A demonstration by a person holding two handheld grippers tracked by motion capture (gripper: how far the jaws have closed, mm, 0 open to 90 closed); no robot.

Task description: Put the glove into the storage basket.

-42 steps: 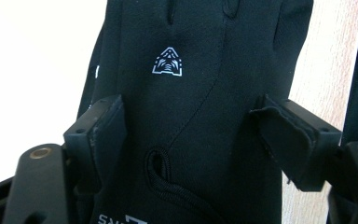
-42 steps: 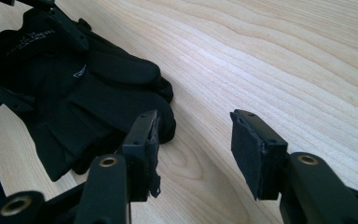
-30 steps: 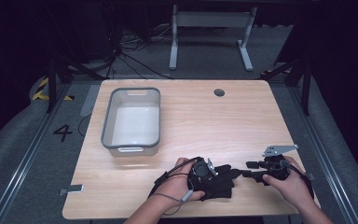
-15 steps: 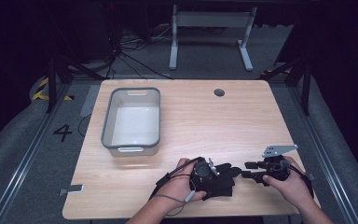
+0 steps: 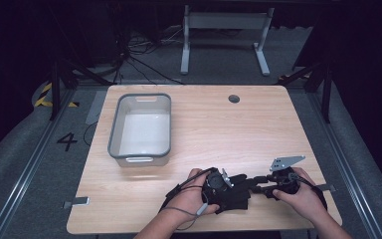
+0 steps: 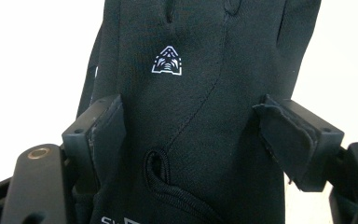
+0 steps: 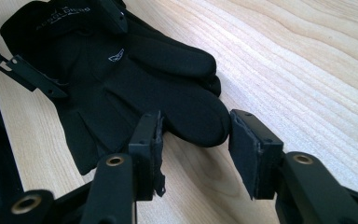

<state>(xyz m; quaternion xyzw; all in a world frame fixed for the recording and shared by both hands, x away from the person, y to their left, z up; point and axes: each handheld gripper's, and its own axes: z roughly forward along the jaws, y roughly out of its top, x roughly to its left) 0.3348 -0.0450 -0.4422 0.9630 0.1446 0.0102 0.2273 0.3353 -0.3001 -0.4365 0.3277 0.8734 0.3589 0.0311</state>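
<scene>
A black glove [image 5: 235,193] lies flat on the wooden table [image 5: 229,129] near its front edge. My left gripper [image 5: 229,185] sits over the glove's cuff end. In the left gripper view the glove's back [image 6: 191,84], with a small white logo, spans the gap of the left gripper [image 6: 193,135], whose jaws stand wide on either side of it. My right gripper [image 5: 256,185] comes in from the right. In the right gripper view the right gripper [image 7: 196,140] is open, with a fingertip of the glove [image 7: 121,79] lying between its pads [image 7: 249,149], unpinched.
A grey plastic bin [image 5: 114,129] with nothing in it stands at the back left of the table. A round cable hole [image 5: 234,98] is at the far edge. Bare wood lies between the bin and the glove. Dark floor and a metal stand lie beyond.
My right gripper has shifted slightly left toward the glove's fingertips. The left gripper and the glove stay where they were.
</scene>
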